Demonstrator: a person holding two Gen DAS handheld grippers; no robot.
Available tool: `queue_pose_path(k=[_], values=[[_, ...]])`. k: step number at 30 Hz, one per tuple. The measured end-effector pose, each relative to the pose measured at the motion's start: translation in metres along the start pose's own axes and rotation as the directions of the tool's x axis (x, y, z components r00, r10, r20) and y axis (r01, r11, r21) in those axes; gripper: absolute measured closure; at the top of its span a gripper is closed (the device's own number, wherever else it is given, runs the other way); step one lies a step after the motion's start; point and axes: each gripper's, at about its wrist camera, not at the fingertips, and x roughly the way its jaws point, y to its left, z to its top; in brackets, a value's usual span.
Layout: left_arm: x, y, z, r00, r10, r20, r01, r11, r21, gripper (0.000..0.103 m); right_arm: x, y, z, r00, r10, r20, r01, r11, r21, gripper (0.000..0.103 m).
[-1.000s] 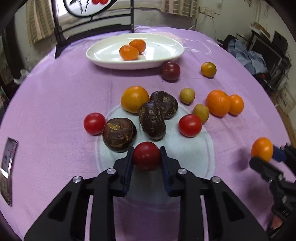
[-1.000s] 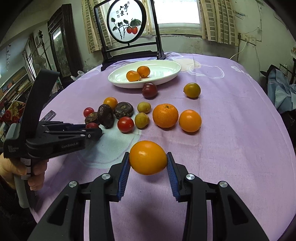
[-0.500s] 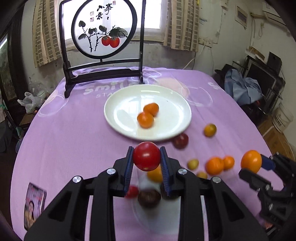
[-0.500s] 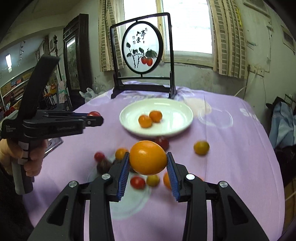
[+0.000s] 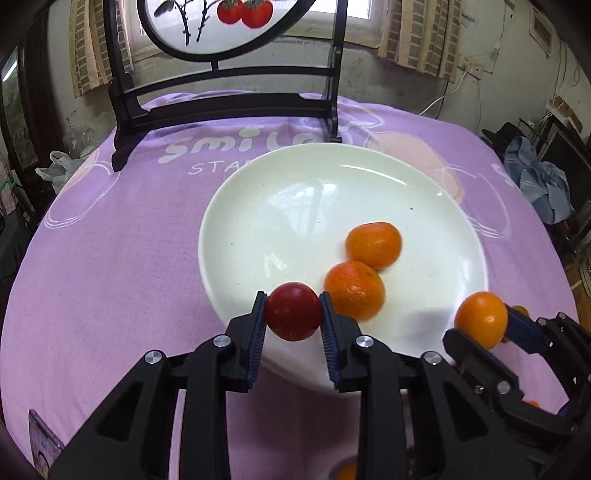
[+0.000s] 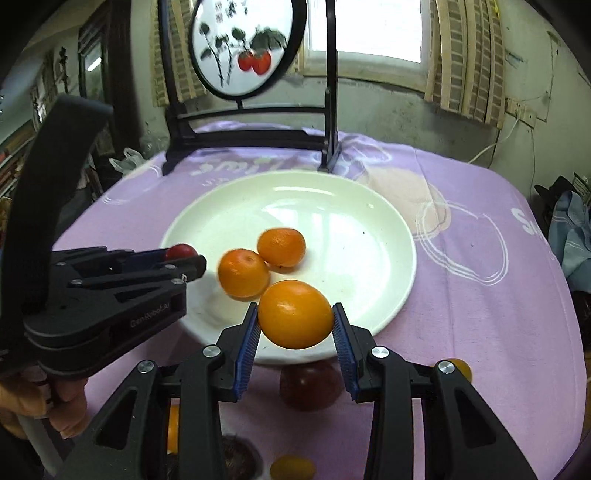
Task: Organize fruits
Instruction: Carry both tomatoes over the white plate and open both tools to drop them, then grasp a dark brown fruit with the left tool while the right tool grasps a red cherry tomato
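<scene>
Red tomato (image 5: 293,315) pinched in left gripper (image 5: 291,321), orange fruit (image 6: 294,314) pinched in right gripper (image 6: 295,325). Both carried above near rim of white plate (image 5: 369,177); open plate floor straight ahead, tangerines (image 5: 354,290) between and just beyond the tips.

Soft window (image 6: 364,27) daylight, glare streaks on the white plate (image 5: 369,173), slight motion blur, dark fisheye-bent corners.
</scene>
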Motion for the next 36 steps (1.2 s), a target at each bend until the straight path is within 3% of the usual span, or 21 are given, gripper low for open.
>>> queue_pose_path(k=[2,6,9,15,22,29,36], values=[[0.011,-0.001,0.003,1.0,0.01,-0.02,-0.01,1.0,-0.008,0.074,0.015,0.0,0.0,1.0,-0.005,-0.031,0.005,1.0,0.006,0.063],[0.004,0.001,0.003,0.999,0.036,0.025,-0.036,0.999,-0.038,0.038,0.021,0.0,-0.004,1.0,-0.003,-0.027,0.004,0.999,0.034,0.053],[-0.021,0.002,-0.003,0.996,0.006,0.085,-0.001,0.998,-0.064,0.023,0.006,-0.003,-0.009,1.0,0.017,-0.006,-0.017,0.999,0.044,0.052],[-0.068,-0.012,-0.031,0.99,0.002,0.144,-0.005,1.0,0.017,0.014,-0.038,-0.014,-0.03,0.998,0.045,0.039,-0.047,0.997,0.057,0.045],[-0.104,-0.011,-0.088,0.984,-0.011,0.176,0.003,0.999,0.044,0.009,-0.084,-0.025,-0.079,0.997,0.056,0.052,-0.059,0.996,0.06,0.04],[-0.122,0.001,-0.137,0.991,-0.038,0.131,0.033,0.999,0.039,0.009,-0.109,-0.022,-0.125,0.997,0.069,0.039,-0.071,0.995,0.07,0.037],[-0.127,0.003,-0.175,0.996,-0.039,0.085,0.035,0.998,0.054,0.009,-0.117,-0.011,-0.147,0.996,0.087,0.032,-0.089,0.994,0.067,0.036]])
